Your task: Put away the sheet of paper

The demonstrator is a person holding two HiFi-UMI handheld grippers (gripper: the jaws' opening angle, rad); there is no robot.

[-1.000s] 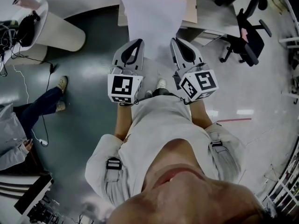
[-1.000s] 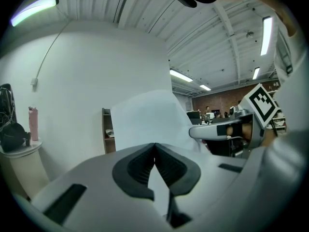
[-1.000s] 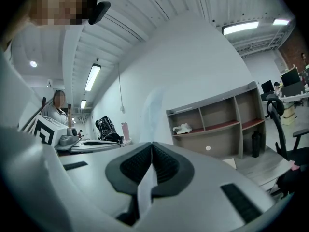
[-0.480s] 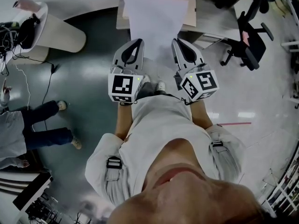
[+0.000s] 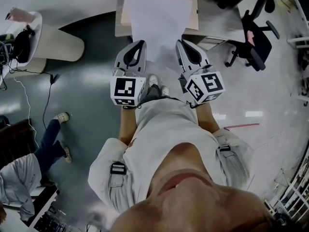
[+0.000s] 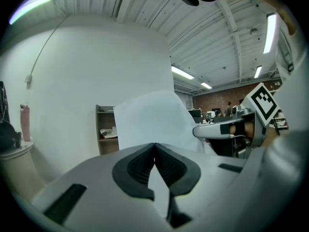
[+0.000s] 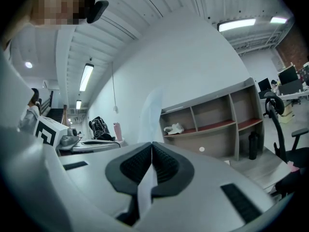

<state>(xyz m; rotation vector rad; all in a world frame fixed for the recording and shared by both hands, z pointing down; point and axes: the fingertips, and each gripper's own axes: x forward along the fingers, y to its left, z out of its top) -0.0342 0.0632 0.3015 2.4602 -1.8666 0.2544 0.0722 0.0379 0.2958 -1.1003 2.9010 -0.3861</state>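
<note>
Both my tongs are clamped on the near short edge of the sheet of paper (image 5: pixel 157 16). The left gripper (image 5: pixel 139 44) bites that edge's left end and the right gripper (image 5: pixel 181 43) its right end, each pair of jaws pressed together with the paper pinched between the pads. The sheet lies roughly level, its long axis pointing straight away from me. Behind each set of jaws sits a cube (image 5: pixel 127 90) printed with black-and-white square markers.

Below me is a glossy grey-green floor (image 5: pixel 87 105). The sheet's far end reaches over the top of a pale wooden shelf unit (image 5: pixel 193 13); I cannot tell whether it touches. A black office chair (image 5: pixel 256 33) stands to the right, a white rounded table (image 5: pixel 53 40) to the left, and another person (image 5: pixel 29 178) nearer on the left.
</note>
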